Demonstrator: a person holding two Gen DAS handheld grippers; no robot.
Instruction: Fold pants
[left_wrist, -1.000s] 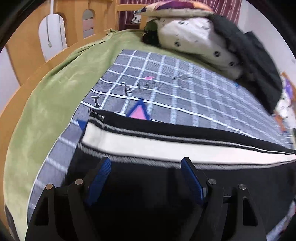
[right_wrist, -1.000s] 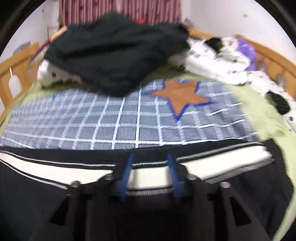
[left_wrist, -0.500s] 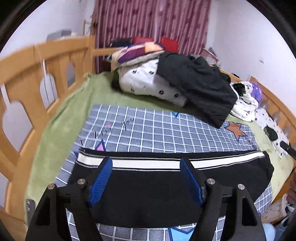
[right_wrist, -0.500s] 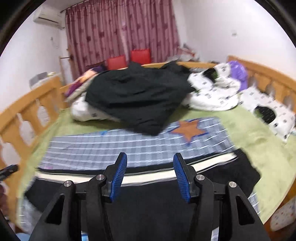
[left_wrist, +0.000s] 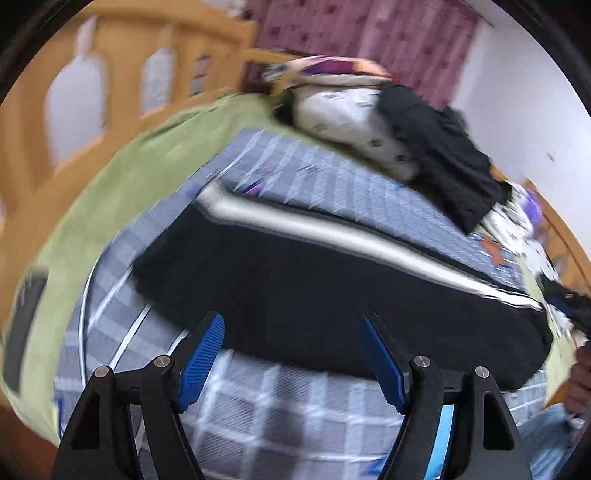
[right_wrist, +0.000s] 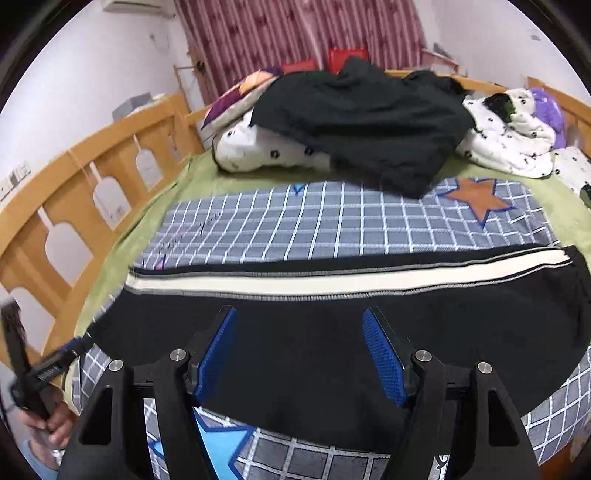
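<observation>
The black pants (right_wrist: 332, 332) with a white side stripe (right_wrist: 332, 280) lie flat, folded lengthwise, across the checked blanket on the bed. They also show in the blurred left wrist view (left_wrist: 314, 288). My right gripper (right_wrist: 299, 350) is open and empty, held above the pants' near edge. My left gripper (left_wrist: 291, 350) is open and empty, above the near left edge of the pants. The left gripper also shows at the far left of the right wrist view (right_wrist: 22, 373).
A grey-blue checked blanket (right_wrist: 332, 221) covers a green sheet (right_wrist: 162, 206). A pile of black clothes (right_wrist: 369, 118) and white spotted bedding (right_wrist: 266, 151) lies at the back. A wooden rail (right_wrist: 74, 177) runs along the left side.
Both grippers have pulled back toward the near edge of the pants. The left view has swung and tilted, now blurred. The right gripper sits lower and closer to the pants.
</observation>
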